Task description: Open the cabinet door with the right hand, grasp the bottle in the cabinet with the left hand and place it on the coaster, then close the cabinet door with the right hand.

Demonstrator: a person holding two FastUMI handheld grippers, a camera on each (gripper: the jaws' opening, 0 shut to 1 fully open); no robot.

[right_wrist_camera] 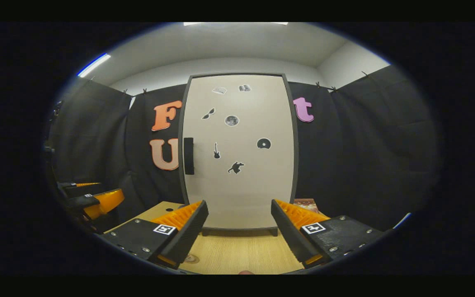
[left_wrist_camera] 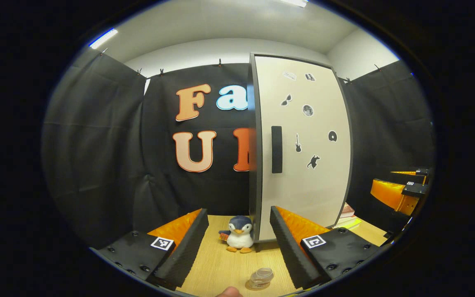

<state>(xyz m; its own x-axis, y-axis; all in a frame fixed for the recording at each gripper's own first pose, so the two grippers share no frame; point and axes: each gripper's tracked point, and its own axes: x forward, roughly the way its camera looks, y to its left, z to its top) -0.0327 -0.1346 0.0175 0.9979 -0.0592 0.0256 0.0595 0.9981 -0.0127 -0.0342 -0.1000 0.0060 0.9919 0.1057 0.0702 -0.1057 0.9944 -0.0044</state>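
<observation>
Here the left tongs [left_wrist_camera: 239, 241] stand wide apart over the wooden bench [left_wrist_camera: 221, 268], holding nothing. Between them at 12 o'clock sits a penguin toy [left_wrist_camera: 239, 239], just beside the cabinet's foot; at 6 o'clock a small clear jar [left_wrist_camera: 261, 277] rests on the bench. The cabinet door [left_wrist_camera: 303, 144] is closed, its black handle [left_wrist_camera: 276, 149] at 12 o'clock. The right tongs [right_wrist_camera: 239, 222] also gape empty, facing the door squarely, handle at 11 o'clock. A round coaster [right_wrist_camera: 191, 258] lies at 7 o'clock. The bottle cannot be seen behind the closed door.
</observation>
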